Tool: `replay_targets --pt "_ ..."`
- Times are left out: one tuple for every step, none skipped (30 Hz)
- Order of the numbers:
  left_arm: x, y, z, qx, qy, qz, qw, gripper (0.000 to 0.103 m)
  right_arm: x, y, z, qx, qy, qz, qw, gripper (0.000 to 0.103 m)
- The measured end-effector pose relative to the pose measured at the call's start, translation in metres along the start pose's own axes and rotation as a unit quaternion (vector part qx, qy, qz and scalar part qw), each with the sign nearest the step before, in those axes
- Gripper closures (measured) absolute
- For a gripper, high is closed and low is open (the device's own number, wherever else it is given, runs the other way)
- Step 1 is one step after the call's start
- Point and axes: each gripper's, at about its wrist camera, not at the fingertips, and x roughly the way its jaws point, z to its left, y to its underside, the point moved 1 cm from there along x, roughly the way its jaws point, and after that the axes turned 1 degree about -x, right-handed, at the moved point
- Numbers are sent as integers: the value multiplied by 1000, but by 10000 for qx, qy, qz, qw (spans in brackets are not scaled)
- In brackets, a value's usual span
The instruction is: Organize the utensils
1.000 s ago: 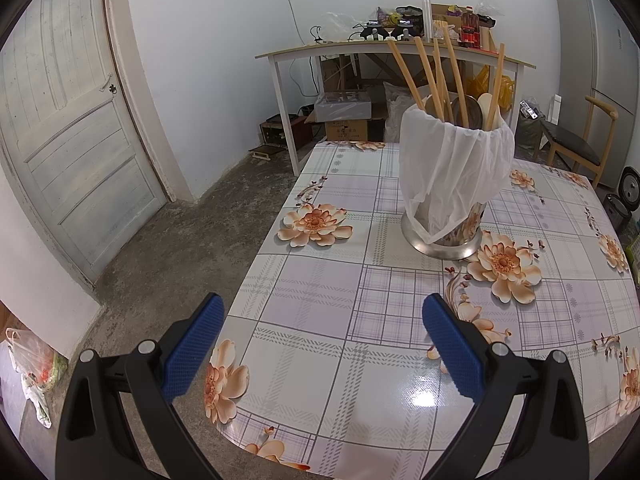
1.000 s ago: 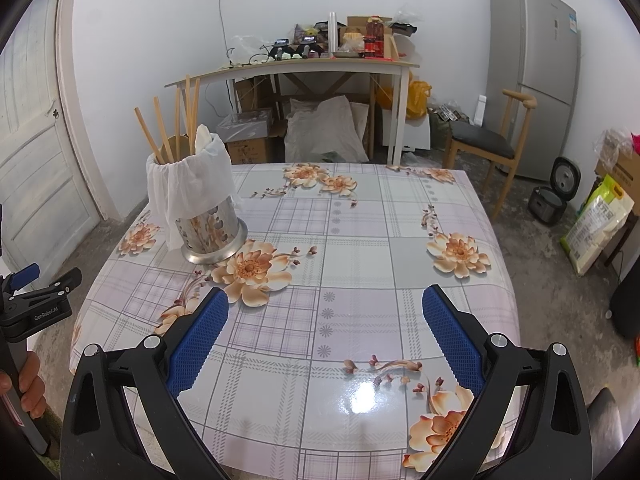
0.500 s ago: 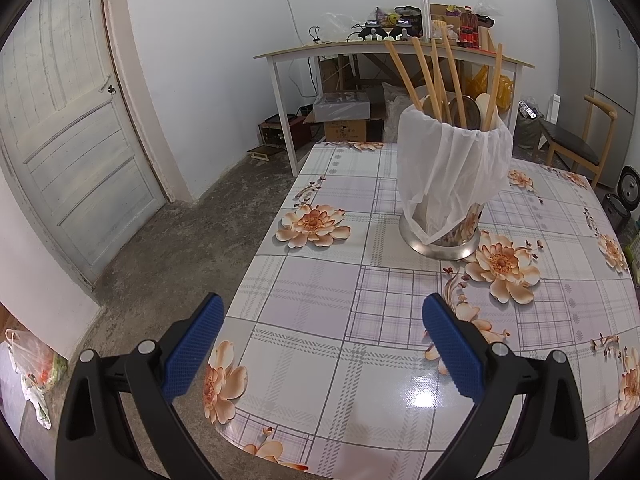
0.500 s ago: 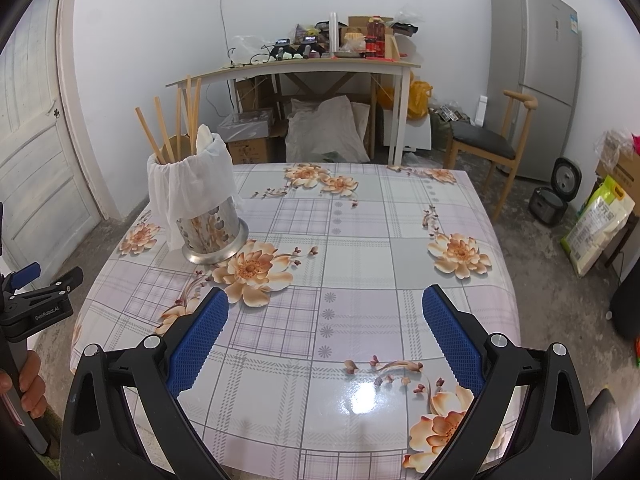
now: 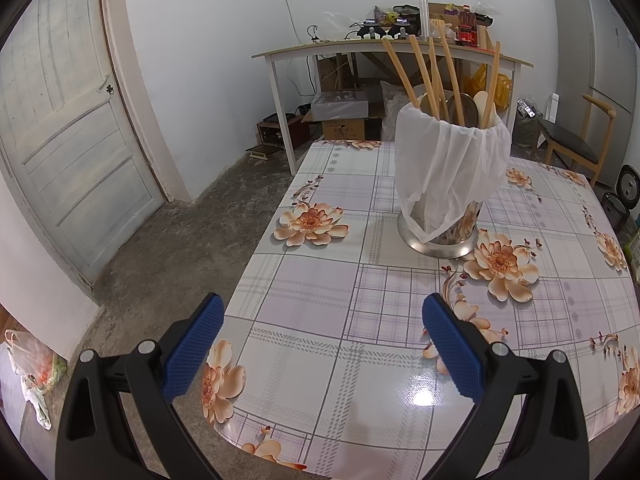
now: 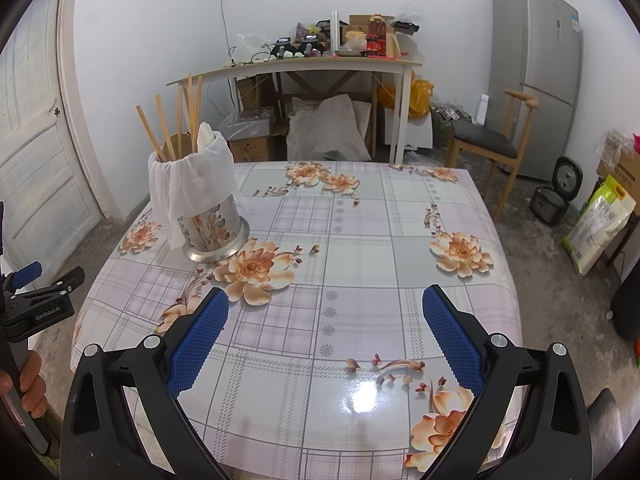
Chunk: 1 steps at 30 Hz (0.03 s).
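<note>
My left gripper [image 5: 320, 320] hangs over the near left corner of the desk [image 5: 304, 344], its blue-padded fingers [image 5: 192, 350] spread wide with nothing between them. My right gripper [image 6: 324, 312] hangs over the near edge of the same desk, fingers [image 6: 452, 340] equally wide apart and empty. Neither set touches the surface.

The desk carries a glossy cloth with a lilac check and peach flowers. The one item on it is the utensil holder [image 5: 448, 216], a perforated metal cylinder on a flared base, standing upright toward the far left part of the top. In the right wrist view it sits at [image 6: 212, 228]. A white cloth [image 5: 448, 160] is draped over its rim and hangs down most of its side. Several long wooden handles [image 5: 416, 72] stand in it, leaning outward at differing angles; a pale spoon bowl and a metal one show at the rim, but I cannot tell how many pieces there are in all. The holder is well apart from both grippers.

In the right wrist view, the left gripper's black body shows at the left border, with a hand [image 6: 28, 384] on its grip below.

Beyond the desk: a side table [image 6: 304, 66] loaded with clutter, boxes beneath it, a wooden chair [image 6: 496, 140], a grey refrigerator [image 6: 536, 72] and a pale panelled door [image 5: 60, 128].
</note>
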Motion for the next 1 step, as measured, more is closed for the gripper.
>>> replay_targets --pt "0 -1 0 3 2 -1 10000 6 0 0 1 0 0 1 10000 9"
